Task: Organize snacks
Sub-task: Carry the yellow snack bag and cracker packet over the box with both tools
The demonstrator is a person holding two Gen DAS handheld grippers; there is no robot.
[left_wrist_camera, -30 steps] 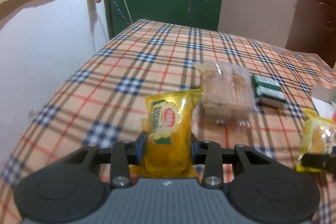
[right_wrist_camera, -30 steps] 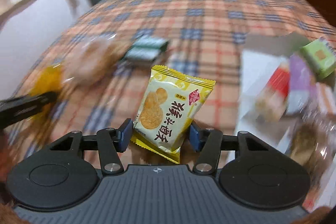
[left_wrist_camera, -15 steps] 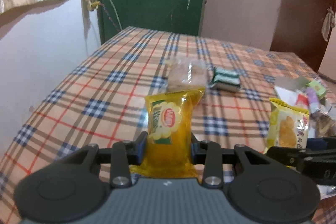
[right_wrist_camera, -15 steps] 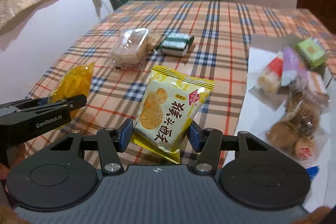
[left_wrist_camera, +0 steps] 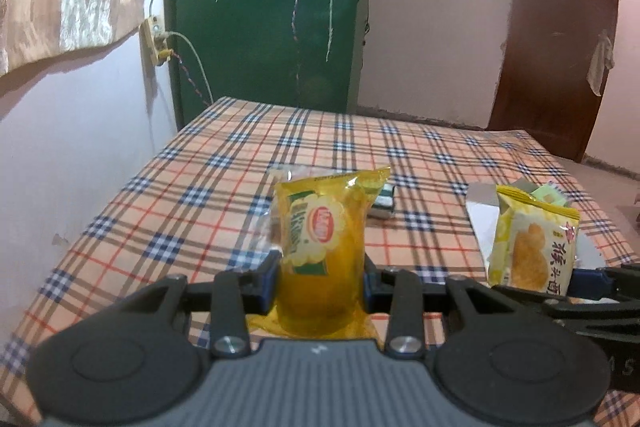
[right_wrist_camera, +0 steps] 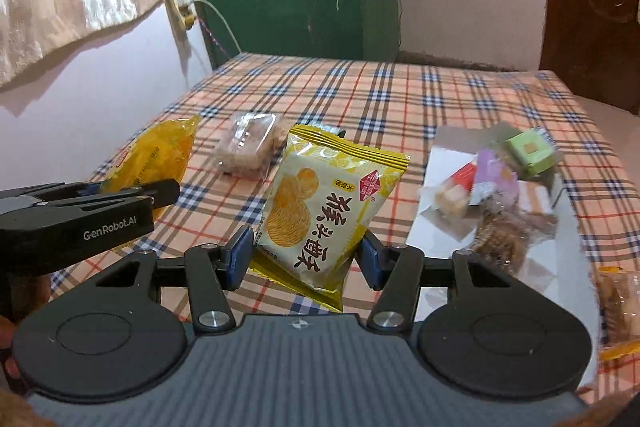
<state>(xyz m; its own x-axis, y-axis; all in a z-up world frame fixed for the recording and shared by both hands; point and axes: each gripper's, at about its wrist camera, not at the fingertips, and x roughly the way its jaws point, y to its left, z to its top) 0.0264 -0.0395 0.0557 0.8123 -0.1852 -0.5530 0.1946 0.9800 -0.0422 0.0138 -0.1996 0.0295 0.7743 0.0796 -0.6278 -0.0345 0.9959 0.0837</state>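
An orange snack packet (left_wrist_camera: 320, 247) is gripped upright between the blue pads of the left gripper (left_wrist_camera: 320, 281), and a yellow chip bag (right_wrist_camera: 320, 203) is clamped at its lower part by the right gripper (right_wrist_camera: 306, 259); both are held off the checked tablecloth (right_wrist_camera: 400, 95). The bags are probably taken by their lower halves so that the soft tops are not crushed and the labels can be read. A white tray (right_wrist_camera: 436, 227) is seen at the right with several small snacks (right_wrist_camera: 492, 183) already gathered in it, so it is judged to be the place for sorting. On the cloth, a clear pack of biscuits (right_wrist_camera: 248, 143) and a green and white packet (left_wrist_camera: 385, 202) are left near each other. The full tray leaves little free room, and the two grippers are held close together, so a collision could happen.
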